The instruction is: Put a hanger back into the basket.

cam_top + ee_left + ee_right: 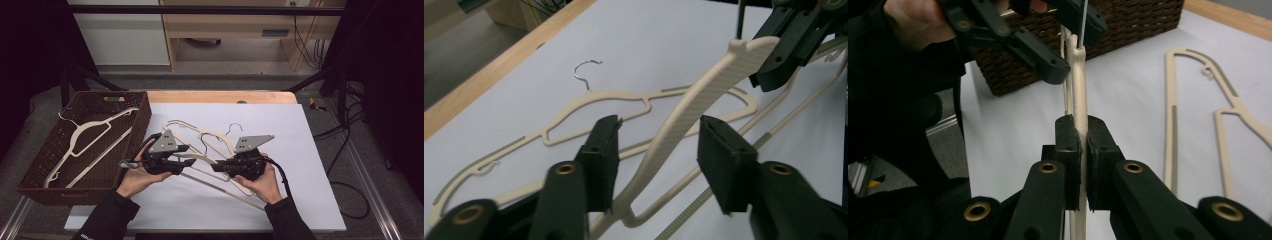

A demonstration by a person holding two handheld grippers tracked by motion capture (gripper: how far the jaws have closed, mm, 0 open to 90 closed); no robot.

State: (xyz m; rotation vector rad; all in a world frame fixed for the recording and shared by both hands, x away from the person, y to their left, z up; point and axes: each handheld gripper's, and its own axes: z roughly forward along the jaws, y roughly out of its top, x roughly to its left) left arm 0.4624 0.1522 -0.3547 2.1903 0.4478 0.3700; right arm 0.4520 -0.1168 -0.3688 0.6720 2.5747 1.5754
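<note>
1. My right gripper point(1080, 150) has its jaws pressed together on the cream hanger point(1079, 95), pinching one shoulder arm so that it stands clear of the white mat point(280, 130), with part of it still on or near the mat.
2. My left gripper point(659, 150) has its jaws spread, and the same hanger's arm runs through the gap between them without touching either pad, as far as the left gripper view lets me judge.
3. The relation that matters: the hanger's long axis runs from my left jaws up and away toward the right gripper, so the two grippers face each other along one bar, the left lower on it, the right nearer the neck.
4. The left gripper is the nearer one to the wicker basket point(50, 150), which sits just beside it and already holds another hanger point(85, 137).
5. I judge the next move is to close the left jaws squarely across the bar where it already lies between them, then carry it sideways toward the basket.
6. Two more hangers point(614, 102) lie flat on the mat beneath; the lifted one may snag them.
</note>
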